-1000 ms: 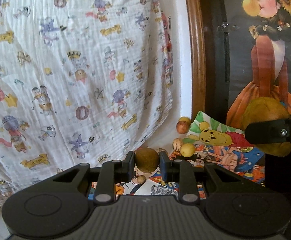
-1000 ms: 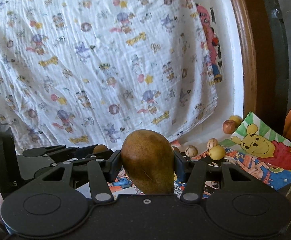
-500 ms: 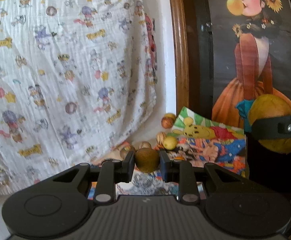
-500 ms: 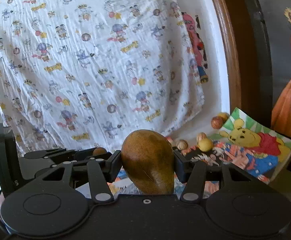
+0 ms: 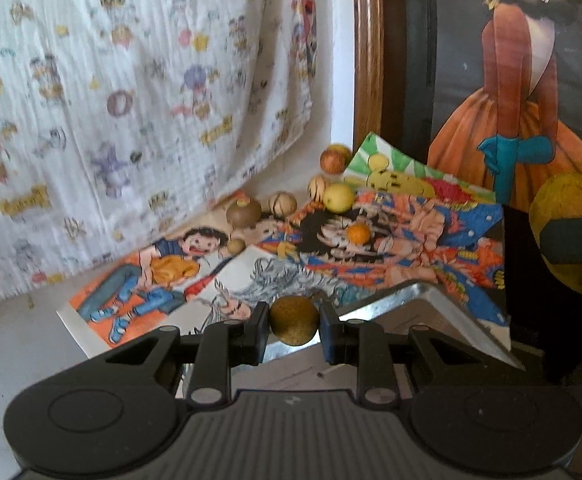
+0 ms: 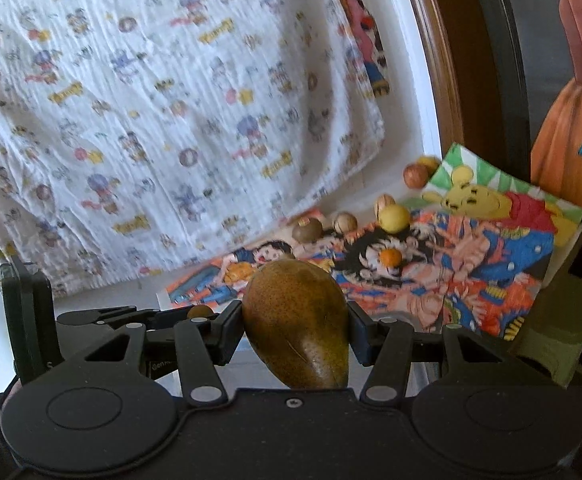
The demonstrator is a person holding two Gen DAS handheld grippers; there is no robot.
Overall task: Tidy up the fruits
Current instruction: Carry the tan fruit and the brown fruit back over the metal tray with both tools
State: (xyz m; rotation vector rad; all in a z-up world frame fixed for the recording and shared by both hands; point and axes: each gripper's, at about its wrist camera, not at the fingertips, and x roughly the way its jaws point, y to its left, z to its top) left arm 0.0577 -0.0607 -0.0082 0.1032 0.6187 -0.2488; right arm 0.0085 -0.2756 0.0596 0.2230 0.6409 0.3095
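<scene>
The left gripper (image 5: 294,327) pinches a small round brown fruit (image 5: 293,319) between its fingers, above the near edge of the cartoon-print sheets (image 5: 411,248). The right gripper (image 6: 295,330) clamps a brown-green pear (image 6: 297,324). Far back, a yellow fruit (image 5: 338,197) and a small orange one (image 5: 358,233) sit on the sheets.

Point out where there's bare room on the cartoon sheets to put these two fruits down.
Free: the near-left sheet with the blue-clad figure, and the colourful sheet right of the small orange fruit. Crowded: the far strip below the hanging cloth, where a brown fruit, striped nuts and a yellow fruit cluster.
</scene>
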